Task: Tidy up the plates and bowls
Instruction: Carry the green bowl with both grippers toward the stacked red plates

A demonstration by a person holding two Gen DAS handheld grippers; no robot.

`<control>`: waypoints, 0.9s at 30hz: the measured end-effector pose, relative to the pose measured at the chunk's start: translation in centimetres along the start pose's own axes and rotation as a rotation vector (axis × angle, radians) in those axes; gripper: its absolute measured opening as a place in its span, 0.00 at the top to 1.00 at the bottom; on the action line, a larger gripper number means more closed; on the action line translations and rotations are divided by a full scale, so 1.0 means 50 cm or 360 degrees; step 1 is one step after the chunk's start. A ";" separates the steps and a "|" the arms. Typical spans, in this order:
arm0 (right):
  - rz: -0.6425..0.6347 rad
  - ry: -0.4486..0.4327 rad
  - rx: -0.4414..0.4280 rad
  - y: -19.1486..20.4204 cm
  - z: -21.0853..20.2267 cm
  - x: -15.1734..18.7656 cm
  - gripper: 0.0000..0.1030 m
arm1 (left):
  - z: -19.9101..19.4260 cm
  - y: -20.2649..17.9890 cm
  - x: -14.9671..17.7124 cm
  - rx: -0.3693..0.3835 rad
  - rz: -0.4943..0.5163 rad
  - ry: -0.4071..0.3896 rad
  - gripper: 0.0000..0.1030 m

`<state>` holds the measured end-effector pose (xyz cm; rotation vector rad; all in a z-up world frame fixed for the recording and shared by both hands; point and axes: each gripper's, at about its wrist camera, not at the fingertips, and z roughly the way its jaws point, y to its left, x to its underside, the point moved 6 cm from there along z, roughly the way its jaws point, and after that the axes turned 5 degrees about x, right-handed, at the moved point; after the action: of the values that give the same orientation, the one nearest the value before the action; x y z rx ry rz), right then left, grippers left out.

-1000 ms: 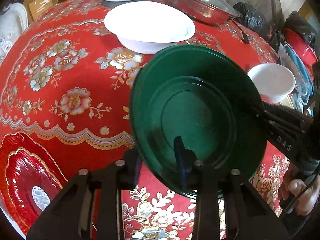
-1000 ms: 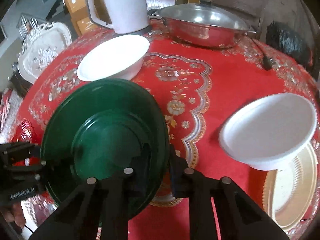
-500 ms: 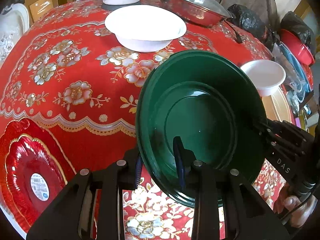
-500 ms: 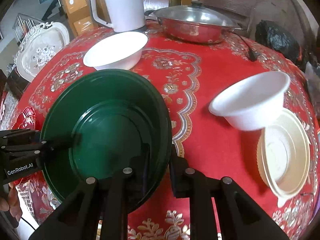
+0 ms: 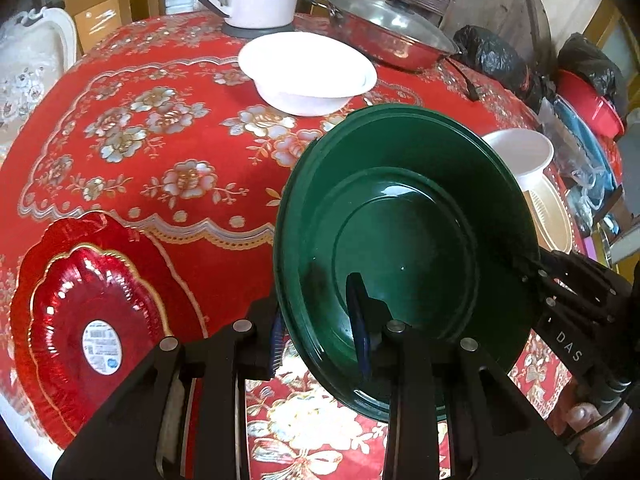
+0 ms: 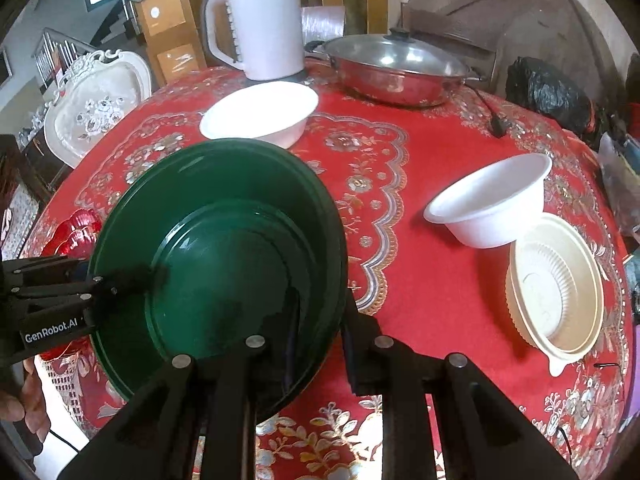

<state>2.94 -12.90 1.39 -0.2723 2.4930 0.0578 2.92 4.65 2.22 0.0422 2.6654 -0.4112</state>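
A dark green plate (image 5: 400, 248) (image 6: 224, 264), which looks like two stacked, hangs tilted above the red flowered tablecloth (image 5: 160, 152). My left gripper (image 5: 316, 312) is shut on its near rim, one finger inside the dish and one outside. My right gripper (image 6: 320, 312) grips the opposite rim the same way; its jaws are opening slightly, with the rim still between the pads. Each gripper shows in the other's view, at the plate's far edge. A red scalloped plate (image 5: 100, 320) lies on the table to the left, below the green plate.
A wide white bowl (image 6: 260, 112) sits mid-table in front of a white kettle (image 6: 260, 28) and a lidded steel pan (image 6: 392, 68). A small white bowl (image 6: 492, 196) and a cream plastic dish (image 6: 556, 288) stand at the right. A black bag (image 6: 548, 92) lies at the far right.
Both grippers have drawn back toward the near table edge and risen slightly with the green plate. More of the red plate and the cream dish has come into view.
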 end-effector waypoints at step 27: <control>-0.0252 -0.0114 -0.0179 0.228 -0.062 -0.042 0.80 | -0.202 0.196 0.066 -0.0065 -0.0260 -0.0222 0.73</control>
<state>0.40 -1.70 4.84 -0.5052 2.3925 0.1400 -3.36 16.87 6.75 -0.2102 2.5468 -0.3961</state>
